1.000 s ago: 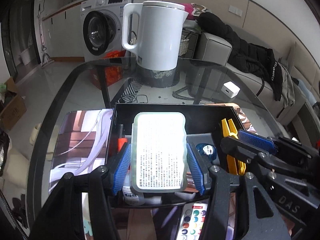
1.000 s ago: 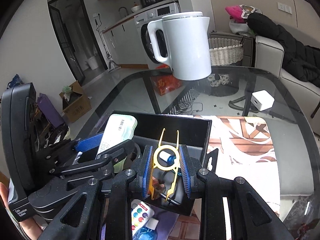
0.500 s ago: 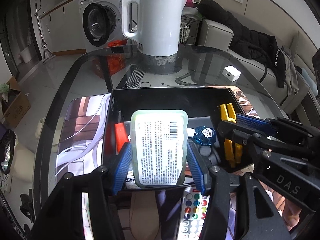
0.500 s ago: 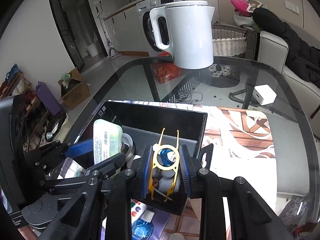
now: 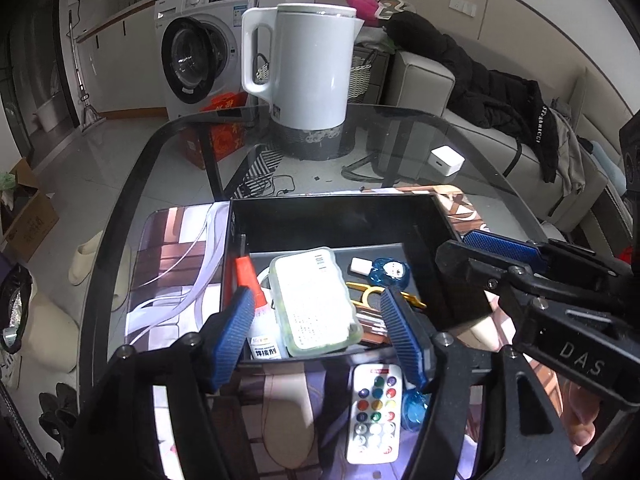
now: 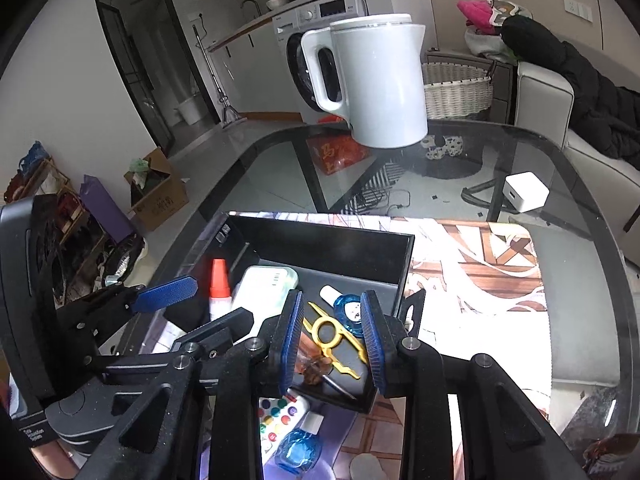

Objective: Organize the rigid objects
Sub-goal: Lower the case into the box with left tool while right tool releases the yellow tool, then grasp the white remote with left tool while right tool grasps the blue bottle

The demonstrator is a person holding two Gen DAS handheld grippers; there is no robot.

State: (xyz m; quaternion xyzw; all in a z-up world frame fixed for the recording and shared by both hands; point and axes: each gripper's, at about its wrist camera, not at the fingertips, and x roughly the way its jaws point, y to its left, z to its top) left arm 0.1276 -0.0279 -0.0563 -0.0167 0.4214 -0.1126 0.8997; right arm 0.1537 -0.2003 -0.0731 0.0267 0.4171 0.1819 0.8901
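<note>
Left gripper (image 5: 316,320) jaws have just been opening and now stand clear on either side of the pale green case (image 5: 314,300), which lies flat in the black tray (image 5: 340,216) beside the glue bottle (image 5: 260,320); right gripper (image 6: 330,336) hangs part-open and empty over the yellow clip (image 6: 332,334). Case looks rigid, light, smooth-sided, probably a little slippery; best pinched across its long flat edges near the middle.

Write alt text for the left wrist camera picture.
Open left tongs hover over a black tray where a pale green case now lies released, beside a glue bottle. A remote lies nearer, a white kettle beyond.
</note>
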